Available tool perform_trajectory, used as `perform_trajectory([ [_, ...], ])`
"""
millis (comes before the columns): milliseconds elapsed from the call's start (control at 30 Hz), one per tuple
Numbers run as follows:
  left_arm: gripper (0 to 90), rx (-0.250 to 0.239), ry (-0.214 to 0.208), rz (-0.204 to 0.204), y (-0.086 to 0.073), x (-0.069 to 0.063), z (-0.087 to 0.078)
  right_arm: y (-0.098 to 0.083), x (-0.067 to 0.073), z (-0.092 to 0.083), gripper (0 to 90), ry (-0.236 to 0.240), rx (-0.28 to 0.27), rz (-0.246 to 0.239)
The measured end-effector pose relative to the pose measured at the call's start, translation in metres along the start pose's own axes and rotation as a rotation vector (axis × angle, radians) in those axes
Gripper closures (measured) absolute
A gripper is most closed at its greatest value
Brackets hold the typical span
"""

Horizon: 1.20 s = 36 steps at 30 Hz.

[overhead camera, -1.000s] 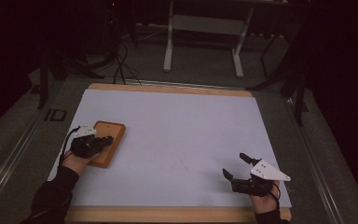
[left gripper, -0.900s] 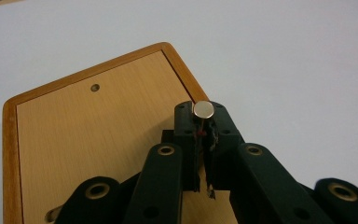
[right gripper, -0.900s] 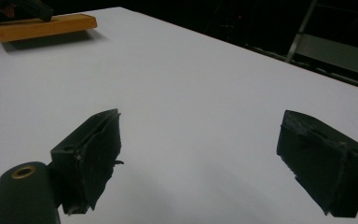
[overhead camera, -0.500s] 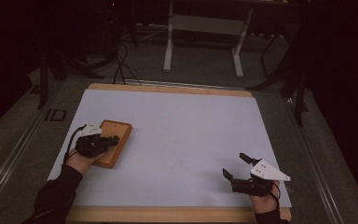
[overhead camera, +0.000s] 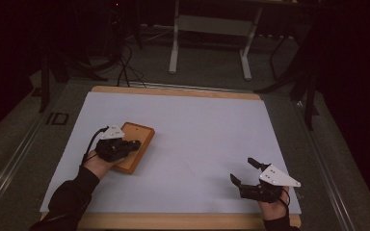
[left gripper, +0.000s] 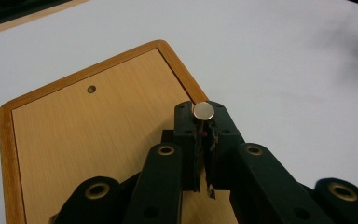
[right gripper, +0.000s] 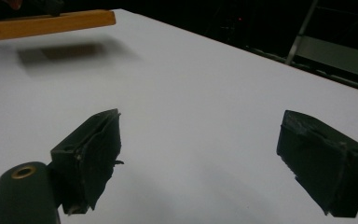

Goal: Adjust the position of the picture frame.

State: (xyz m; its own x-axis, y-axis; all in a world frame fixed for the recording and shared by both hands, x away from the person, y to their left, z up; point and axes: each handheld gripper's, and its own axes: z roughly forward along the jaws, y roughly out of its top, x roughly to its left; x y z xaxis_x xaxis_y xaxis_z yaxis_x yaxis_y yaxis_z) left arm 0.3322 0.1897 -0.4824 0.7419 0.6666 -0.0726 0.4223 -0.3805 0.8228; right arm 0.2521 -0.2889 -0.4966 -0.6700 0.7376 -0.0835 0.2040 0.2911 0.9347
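Your left gripper point(overhead camera: 134, 143) is clamped on the wooden board point(overhead camera: 136, 147), apparently lifted clear of the table point(overhead camera: 197, 125). Your right gripper point(overhead camera: 244, 172) rests agape, empty. Next, set the board down level.

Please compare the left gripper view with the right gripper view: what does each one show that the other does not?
Left gripper view: the wooden board's top face, its small hole, and the left gripper shut over its edge.
Right gripper view: the board's side edge, clear of the table above its shadow, and the right gripper open on nothing.
Both: the board and the white table.
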Motion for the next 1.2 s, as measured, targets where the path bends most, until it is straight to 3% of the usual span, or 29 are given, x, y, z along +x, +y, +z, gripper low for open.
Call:
perform_trajectory([
  [333, 85.0, 0.011, -0.058, 0.065, 0.024, -0.025, 0.026, 0.001, 0.0, -0.001, 13.2, 0.001, -0.005, -0.003],
  [567, 85.0, 0.016, -0.1, 0.087, 0.035, -0.037, 0.046, 0.001, 0.0, -0.003, 13.2, 0.004, -0.011, -0.004],
  [967, 84.9, 0.039, -0.158, 0.101, 0.047, -0.056, 0.084, 0.001, -0.001, -0.005, 13.2, 0.013, -0.019, -0.004],
  [1200, 84.9, 0.051, -0.169, 0.099, 0.048, -0.063, 0.104, 0.002, 0.0, -0.005, 13.2, 0.017, -0.021, -0.003],
])
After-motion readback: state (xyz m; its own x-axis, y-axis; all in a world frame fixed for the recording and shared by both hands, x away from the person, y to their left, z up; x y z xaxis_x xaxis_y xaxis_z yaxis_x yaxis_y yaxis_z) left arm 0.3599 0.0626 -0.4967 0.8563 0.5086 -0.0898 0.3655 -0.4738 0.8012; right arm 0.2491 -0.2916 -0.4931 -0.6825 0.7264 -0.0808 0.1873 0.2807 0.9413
